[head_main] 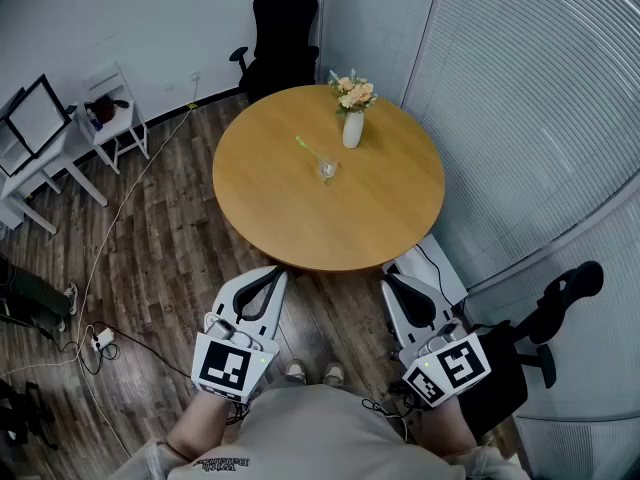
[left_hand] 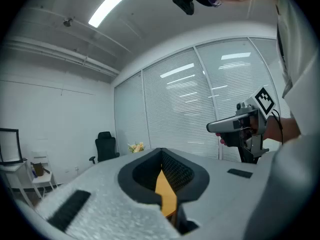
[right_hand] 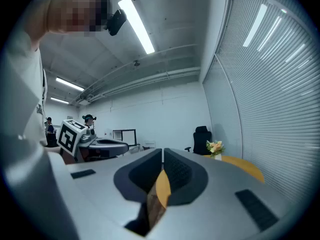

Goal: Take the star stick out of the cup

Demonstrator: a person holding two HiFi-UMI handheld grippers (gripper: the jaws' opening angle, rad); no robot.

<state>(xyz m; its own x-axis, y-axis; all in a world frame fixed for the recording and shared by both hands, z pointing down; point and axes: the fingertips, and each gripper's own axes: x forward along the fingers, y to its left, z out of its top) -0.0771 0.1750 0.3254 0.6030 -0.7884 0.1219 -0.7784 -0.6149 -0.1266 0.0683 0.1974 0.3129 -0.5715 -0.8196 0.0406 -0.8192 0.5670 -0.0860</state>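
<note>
A small clear cup [head_main: 328, 170] stands near the middle of the round wooden table [head_main: 330, 223]. A thin green star stick [head_main: 308, 149] leans out of it to the upper left. Both grippers hover short of the table's near edge, over the floor, far from the cup. My left gripper [head_main: 277, 271] is shut with nothing in it; in the left gripper view its jaws [left_hand: 161, 150] meet at the tip. My right gripper [head_main: 388, 279] is also shut and empty, its jaws [right_hand: 163, 150] closed together. The cup is hidden in both gripper views.
A white vase of flowers [head_main: 352, 128] stands on the table behind the cup. A black office chair [head_main: 283, 23] sits beyond the table, another black chair [head_main: 560, 298] to my right. White desks [head_main: 40, 158] and floor cables [head_main: 100, 338] lie to the left. Blinds line the right wall.
</note>
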